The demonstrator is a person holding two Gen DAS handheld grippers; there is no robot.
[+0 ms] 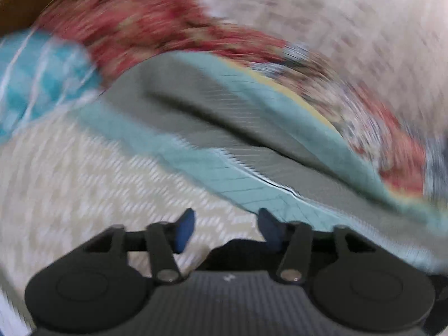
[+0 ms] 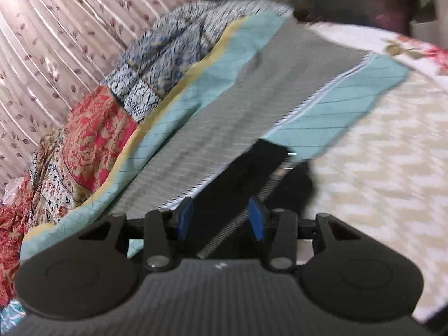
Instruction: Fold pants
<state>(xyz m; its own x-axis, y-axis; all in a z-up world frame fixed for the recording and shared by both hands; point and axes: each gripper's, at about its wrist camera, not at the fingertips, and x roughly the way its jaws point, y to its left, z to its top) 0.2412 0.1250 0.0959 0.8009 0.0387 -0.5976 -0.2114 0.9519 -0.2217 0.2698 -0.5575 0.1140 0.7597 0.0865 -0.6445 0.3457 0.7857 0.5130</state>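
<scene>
Right now both of my tongs stand open with nothing pinched between their blue pads. My left gripper (image 1: 225, 231) hangs over the cream zigzag bedspread (image 1: 84, 184), its right pad just at the near edge of the pants (image 1: 246, 128); the view from it is smeared with blur, so I cannot say whether that pad touches the cloth. The pants lie flat on the bed as a long band running away to the right, grey ribbed cloth down the middle with pale teal checked fabric along both sides and a thin yellow edge on the far side. Beyond them sits a heap of red-and-cream printed clothes (image 1: 145, 25), and a turquoise patterned cloth (image 1: 42, 75) lies at the far left.

From my right gripper (image 2: 221, 219) the pants (image 2: 238, 89) stretch up and away, their far end squared off on the bedspread (image 2: 378, 168). A black part with a coiled metal spring (image 2: 243, 224) shows between and beyond its fingers. Left of the pants the clothes pile (image 2: 92, 140) rises against a pleated, leaf-printed curtain (image 2: 56, 36)
</scene>
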